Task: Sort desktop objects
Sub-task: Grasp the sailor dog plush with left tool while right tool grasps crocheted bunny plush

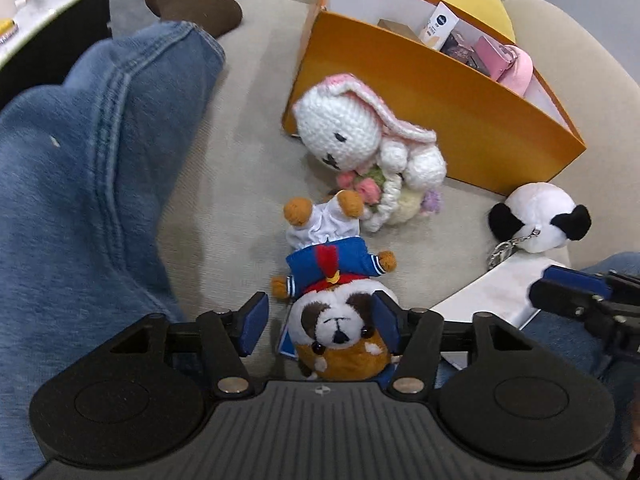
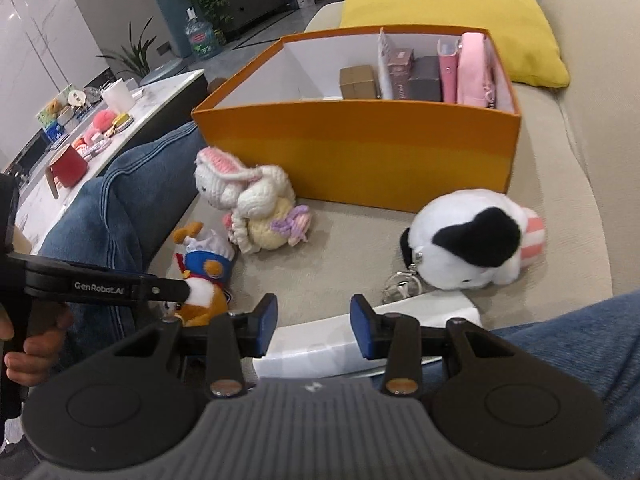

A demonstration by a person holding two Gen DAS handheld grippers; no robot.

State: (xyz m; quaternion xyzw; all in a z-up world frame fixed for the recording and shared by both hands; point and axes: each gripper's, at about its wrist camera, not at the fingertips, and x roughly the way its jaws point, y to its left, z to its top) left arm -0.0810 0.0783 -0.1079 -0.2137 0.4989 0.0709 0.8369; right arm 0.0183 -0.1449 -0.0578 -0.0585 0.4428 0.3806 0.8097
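Box (image 2: 360, 152) holds small cartons (image 2: 416, 76), perhaps a pink pouch (image 2: 474, 70).

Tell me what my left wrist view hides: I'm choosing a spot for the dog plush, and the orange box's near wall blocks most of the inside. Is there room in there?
Observer: Yes. In the right wrist view a white divider splits the orange box. The left compartment holds only a small brown box beside the divider.
Operator: And the right compartment?
Observer: Packed: small boxes and a pink pouch stand side by side.
Operator: Is the right gripper carrying anything?
Observer: No. The right gripper is open with nothing between its fingers, above a white sheet.
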